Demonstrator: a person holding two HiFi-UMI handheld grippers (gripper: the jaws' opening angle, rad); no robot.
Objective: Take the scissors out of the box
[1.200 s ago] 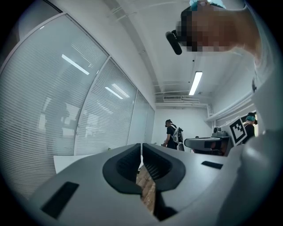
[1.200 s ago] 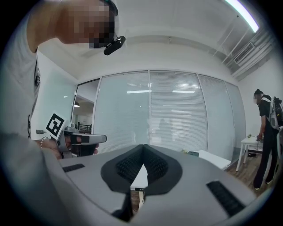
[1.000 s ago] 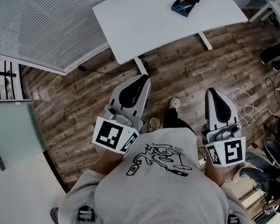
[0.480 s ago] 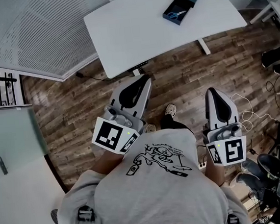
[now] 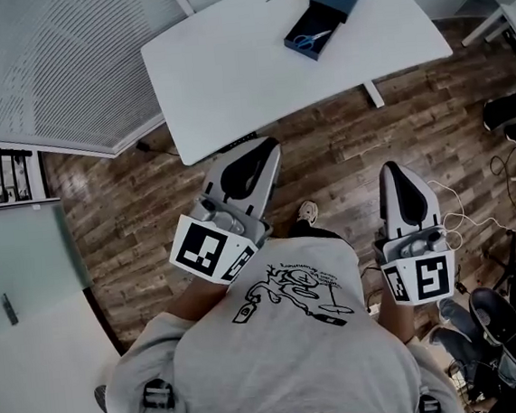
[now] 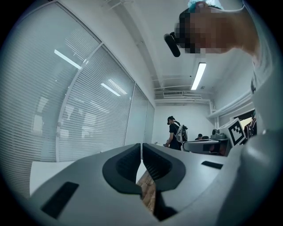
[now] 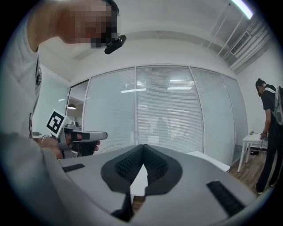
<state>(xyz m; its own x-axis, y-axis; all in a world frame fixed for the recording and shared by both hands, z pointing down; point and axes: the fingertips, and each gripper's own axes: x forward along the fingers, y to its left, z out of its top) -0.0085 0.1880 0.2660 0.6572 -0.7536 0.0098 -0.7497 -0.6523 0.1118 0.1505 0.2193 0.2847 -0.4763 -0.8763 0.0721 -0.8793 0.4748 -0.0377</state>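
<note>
A dark blue box (image 5: 317,21) lies open near the far edge of the white table (image 5: 226,68), and blue-handled scissors (image 5: 312,39) rest in its nearer half. Both grippers are held level in front of the person's body, over the wooden floor and well short of the table. In the head view my left gripper (image 5: 265,144) points toward the table's near edge and my right gripper (image 5: 389,168) is further right. My left gripper (image 6: 141,145) has its pads together with nothing between them. My right gripper (image 7: 143,145) is likewise shut and empty.
A glass wall with blinds (image 5: 63,65) runs along the left. Cables (image 5: 457,200) and dark chair bases (image 5: 512,108) clutter the floor at the right. A person (image 6: 173,132) stands far off, beside a small white table (image 7: 252,139). A table leg (image 5: 372,90) stands ahead.
The table with the box has slid down and to the left in the head view, so it is nearer. Both grippers keep their places by the body, still shut.
</note>
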